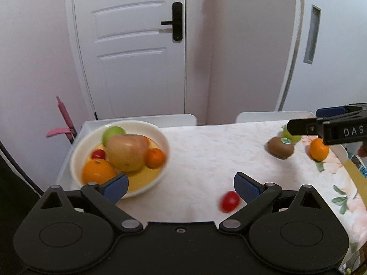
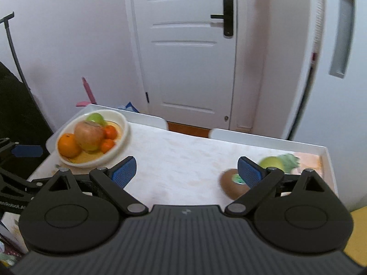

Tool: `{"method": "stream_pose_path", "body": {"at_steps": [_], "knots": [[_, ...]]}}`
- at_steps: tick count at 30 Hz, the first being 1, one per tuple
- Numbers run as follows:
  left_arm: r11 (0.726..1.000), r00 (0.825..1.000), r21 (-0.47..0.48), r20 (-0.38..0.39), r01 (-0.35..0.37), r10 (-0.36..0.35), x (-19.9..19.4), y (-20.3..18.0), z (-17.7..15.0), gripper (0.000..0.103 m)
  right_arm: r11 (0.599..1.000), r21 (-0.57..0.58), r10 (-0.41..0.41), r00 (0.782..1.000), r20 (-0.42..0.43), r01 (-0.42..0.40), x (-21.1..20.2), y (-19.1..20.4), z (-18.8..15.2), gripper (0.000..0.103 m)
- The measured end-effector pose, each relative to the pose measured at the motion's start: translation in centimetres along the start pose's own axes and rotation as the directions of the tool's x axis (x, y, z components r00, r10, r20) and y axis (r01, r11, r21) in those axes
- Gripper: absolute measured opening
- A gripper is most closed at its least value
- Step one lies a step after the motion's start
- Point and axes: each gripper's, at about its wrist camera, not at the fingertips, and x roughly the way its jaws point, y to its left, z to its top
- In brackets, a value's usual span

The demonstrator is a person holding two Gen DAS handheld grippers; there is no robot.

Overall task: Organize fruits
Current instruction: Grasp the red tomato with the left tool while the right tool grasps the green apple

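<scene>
Both the left gripper [image 1: 181, 186] and right gripper [image 2: 187, 170] are spread wide and empty, since the bowl [image 1: 158, 135] already holds several fruits while the tomato [image 1: 230, 201] (just beside one left finger), kiwi [image 1: 280, 147] and tangerine [image 1: 318, 149] wait loose on the table [image 1: 206, 151].

Both wrist views look forward from close above the table [image 1: 195, 151] toward the white door [image 1: 137, 45], sharing the fruit bowl [image 2: 119, 123] at left and the kiwi [image 2: 231, 188] at right.

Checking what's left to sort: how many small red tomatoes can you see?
2. One red tomato lies loose on the tablecloth beside the open left gripper; another sits in the white bowl among the fruit. More may be hidden under that pile.
</scene>
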Motion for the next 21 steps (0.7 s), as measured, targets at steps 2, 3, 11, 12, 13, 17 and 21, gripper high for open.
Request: {"method": "stream_pose_path", "body": {"at_steps": [2,3,11,12,13,17,21], "knots": [[1.0,1.0,-0.012,-0.007,-0.009,0.009,0.3,-1.6,-0.2,0.1,1.0,0.0,-0.003,1.0,-0.006,0.003,0.1,-1.9,-0.3,0.103],[1.0,1.0,-0.02,-0.011,-0.016,0.016,0.6,-2.3,-0.4,0.1,1.0,0.001,-0.003,1.0,-0.009,0.003,0.2,-2.8,-0.5,0.103],[0.992,0.996,-0.089,-0.019,-0.093,0.092,2.5,-6.3,-1.3,0.1,1.0,-0.013,0.014,0.999,-0.038,-0.015,1.9,-8.6,-1.4,0.103],[0.99,0.994,-0.095,-0.022,-0.106,0.104,2.8,-6.7,-1.4,0.1,1.0,-0.018,0.018,0.999,-0.041,-0.018,2.2,-9.1,-1.5,0.103],[0.988,0.993,-0.1,-0.025,-0.116,0.114,3.1,-6.9,-1.5,0.1,0.999,-0.025,0.02,0.999,-0.043,-0.021,2.6,-9.6,-1.6,0.103],[0.98,0.987,-0.122,-0.04,-0.158,0.154,4.5,-7.9,-2.2,0.095,0.999,-0.036,0.022,0.998,-0.051,-0.024,4.1,-11.1,-1.8,0.103],[0.976,0.983,-0.123,-0.068,-0.178,0.17,6.2,-8.8,-2.8,0.086,0.999,-0.025,0.022,0.998,-0.063,-0.023,5.6,-12.4,-2.1,0.103]]}}
